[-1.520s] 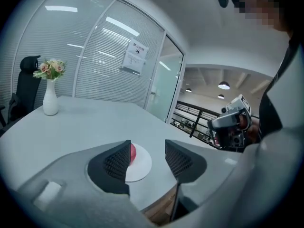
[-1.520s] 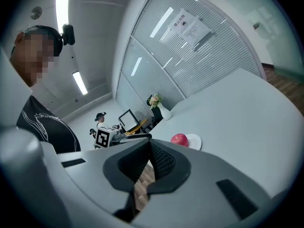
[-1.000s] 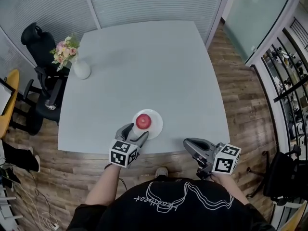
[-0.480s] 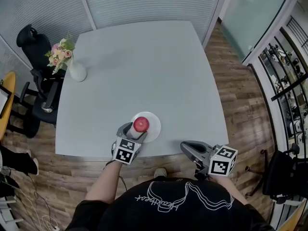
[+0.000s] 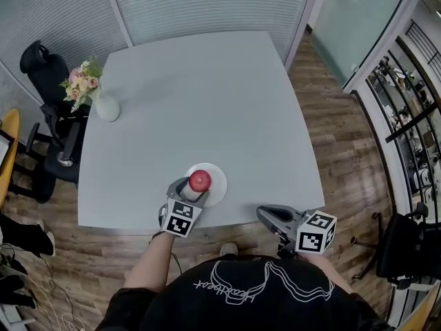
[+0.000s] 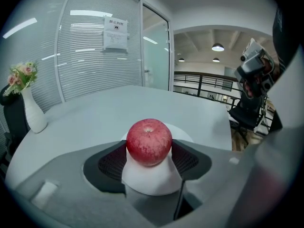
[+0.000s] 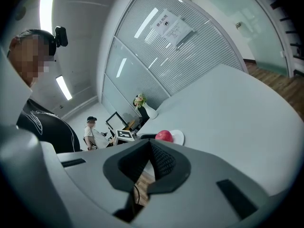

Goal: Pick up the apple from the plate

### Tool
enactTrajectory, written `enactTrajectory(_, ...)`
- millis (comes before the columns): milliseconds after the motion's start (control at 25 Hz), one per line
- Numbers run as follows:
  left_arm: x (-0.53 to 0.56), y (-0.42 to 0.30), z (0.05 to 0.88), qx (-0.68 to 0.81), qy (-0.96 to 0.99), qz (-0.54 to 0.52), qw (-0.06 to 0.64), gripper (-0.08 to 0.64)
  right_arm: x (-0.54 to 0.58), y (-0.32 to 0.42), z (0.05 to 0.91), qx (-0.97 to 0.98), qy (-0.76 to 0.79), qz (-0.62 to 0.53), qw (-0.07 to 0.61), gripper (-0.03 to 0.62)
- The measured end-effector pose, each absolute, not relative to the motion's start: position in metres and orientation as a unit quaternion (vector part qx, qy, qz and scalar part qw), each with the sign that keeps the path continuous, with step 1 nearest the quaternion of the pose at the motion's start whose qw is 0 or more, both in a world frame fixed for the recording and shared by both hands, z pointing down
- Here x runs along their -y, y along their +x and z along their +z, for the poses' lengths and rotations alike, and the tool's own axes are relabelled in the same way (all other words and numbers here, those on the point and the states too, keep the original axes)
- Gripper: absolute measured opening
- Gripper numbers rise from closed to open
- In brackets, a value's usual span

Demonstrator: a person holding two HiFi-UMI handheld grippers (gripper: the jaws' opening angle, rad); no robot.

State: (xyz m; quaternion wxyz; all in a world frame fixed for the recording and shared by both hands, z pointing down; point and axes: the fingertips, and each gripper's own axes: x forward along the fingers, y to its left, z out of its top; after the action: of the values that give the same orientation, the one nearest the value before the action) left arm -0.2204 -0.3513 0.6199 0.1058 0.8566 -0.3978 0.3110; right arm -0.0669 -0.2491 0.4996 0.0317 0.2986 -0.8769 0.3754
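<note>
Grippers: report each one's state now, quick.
Left gripper: closed on the apple.
Right gripper: closed, holding nothing.

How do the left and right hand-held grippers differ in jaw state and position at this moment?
The left hand-held gripper has its jaws closed on the apple; the right hand-held gripper has its jaws shut together, empty. The left reaches over the table to the plate; the right hangs by the table's near edge, away from the plate. Both carry a marker cube.
</note>
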Motion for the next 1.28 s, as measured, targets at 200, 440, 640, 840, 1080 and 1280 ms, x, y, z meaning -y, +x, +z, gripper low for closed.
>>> enactTrajectory(200,0.350,-0.220,0.620,0.404,0.855,0.305,0.111,0.302,0.251,-0.064,0.497,0.877,0.302,0.373,0.027,0.009)
enactTrajectory(440,0.342,-0.216,0.616,0.402,0.859,0.295,0.119,0.301,0.251,-0.058,0.499,0.875,0.304,0.376,0.022,0.009)
enactTrajectory(640,0.331,-0.214,0.600,0.404,0.862,0.278,0.127,0.301,0.247,-0.061,0.499,0.876,0.302,0.376,0.028,0.009)
enactTrajectory(840,0.322,-0.206,0.565,0.415,0.869,0.229,0.143,0.301,0.244,-0.051,0.493,0.880,0.299,0.368,0.028,0.009)
enactTrajectory(1080,0.302,-0.184,0.515,0.424,0.874,0.184,0.154,0.301,0.238,-0.036,0.485,0.895,0.283,0.342,0.034,0.009)
enactTrajectory(1280,0.277,-0.170,0.469,0.426,0.876,0.145,0.176,0.301,0.234,-0.030,0.461,0.912,0.265,0.310,0.035,0.009)
